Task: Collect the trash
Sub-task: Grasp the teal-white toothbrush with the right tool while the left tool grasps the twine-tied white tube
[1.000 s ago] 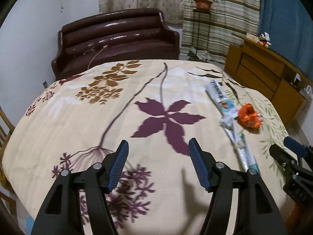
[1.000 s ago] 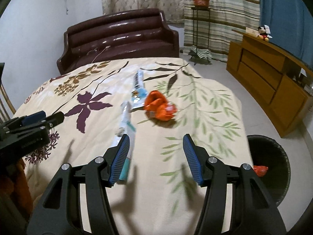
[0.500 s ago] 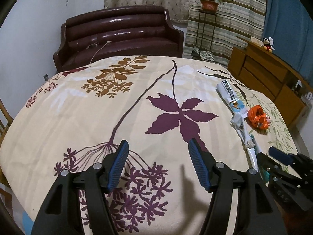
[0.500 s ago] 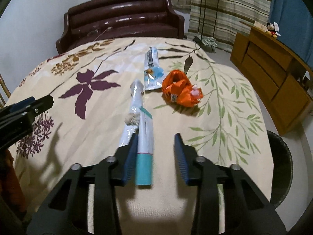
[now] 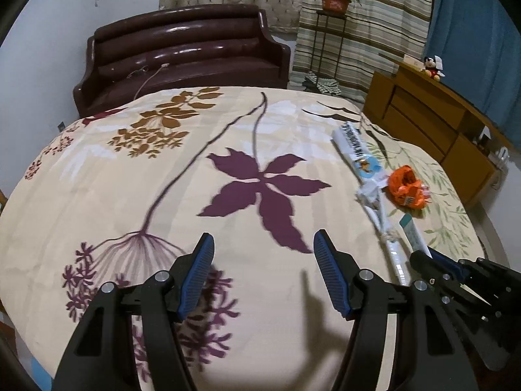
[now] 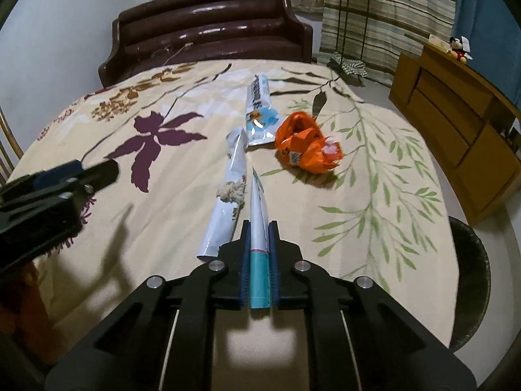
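My right gripper (image 6: 259, 228) is shut on a thin white wrapper with a teal end (image 6: 259, 224), which lies along the floral tablecloth (image 6: 358, 202). Beside it lie a long white and blue wrapper (image 6: 228, 202), a blue and white packet (image 6: 259, 114) and a crumpled orange wrapper (image 6: 306, 148). My left gripper (image 5: 263, 257) is open and empty over the cloth, left of the trash. In the left wrist view the orange wrapper (image 5: 405, 187), the packet (image 5: 356, 150), the long wrapper (image 5: 387, 238), the thin wrapper (image 5: 413, 234) and the right gripper (image 5: 433, 264) show at the right.
A black trash bin (image 6: 469, 280) stands on the floor beyond the table's right edge. A dark brown sofa (image 6: 208, 29) is behind the table. A wooden cabinet (image 6: 456, 114) stands at the right. A plant stand (image 6: 353, 16) is by the curtains. A chair back (image 6: 6, 150) shows at the left.
My right gripper moved forward and closed on the thin teal-ended wrapper. My left gripper stayed open and shifted only slightly over the cloth.
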The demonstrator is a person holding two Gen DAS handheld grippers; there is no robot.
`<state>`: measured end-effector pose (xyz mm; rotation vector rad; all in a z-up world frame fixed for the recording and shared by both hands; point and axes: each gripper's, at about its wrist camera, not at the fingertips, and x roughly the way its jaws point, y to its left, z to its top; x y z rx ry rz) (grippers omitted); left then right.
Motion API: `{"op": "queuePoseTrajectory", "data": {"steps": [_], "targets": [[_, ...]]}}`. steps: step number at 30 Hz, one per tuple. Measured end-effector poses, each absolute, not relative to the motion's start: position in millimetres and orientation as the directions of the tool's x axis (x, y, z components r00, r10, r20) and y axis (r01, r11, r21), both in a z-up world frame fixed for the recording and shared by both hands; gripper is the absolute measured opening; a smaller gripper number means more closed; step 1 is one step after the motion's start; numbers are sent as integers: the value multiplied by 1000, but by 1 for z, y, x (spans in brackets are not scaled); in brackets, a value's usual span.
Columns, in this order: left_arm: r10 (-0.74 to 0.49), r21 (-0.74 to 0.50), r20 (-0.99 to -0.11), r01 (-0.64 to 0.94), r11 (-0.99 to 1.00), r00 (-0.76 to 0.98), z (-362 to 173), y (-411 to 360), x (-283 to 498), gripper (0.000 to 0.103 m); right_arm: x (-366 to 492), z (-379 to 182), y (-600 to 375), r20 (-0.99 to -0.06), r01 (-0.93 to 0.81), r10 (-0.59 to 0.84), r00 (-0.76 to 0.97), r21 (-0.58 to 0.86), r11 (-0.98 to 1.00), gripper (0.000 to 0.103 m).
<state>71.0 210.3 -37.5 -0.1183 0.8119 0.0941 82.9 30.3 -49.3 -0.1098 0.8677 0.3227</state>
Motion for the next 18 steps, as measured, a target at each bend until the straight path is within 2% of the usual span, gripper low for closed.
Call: {"op": "queuePoseTrajectory", "data": {"steps": [18], "targets": [[-38, -62, -756, -13, 998, 653, -43, 127, 99, 63, 77, -26, -67, -699, -165, 171, 695, 77, 983, 10]]}}
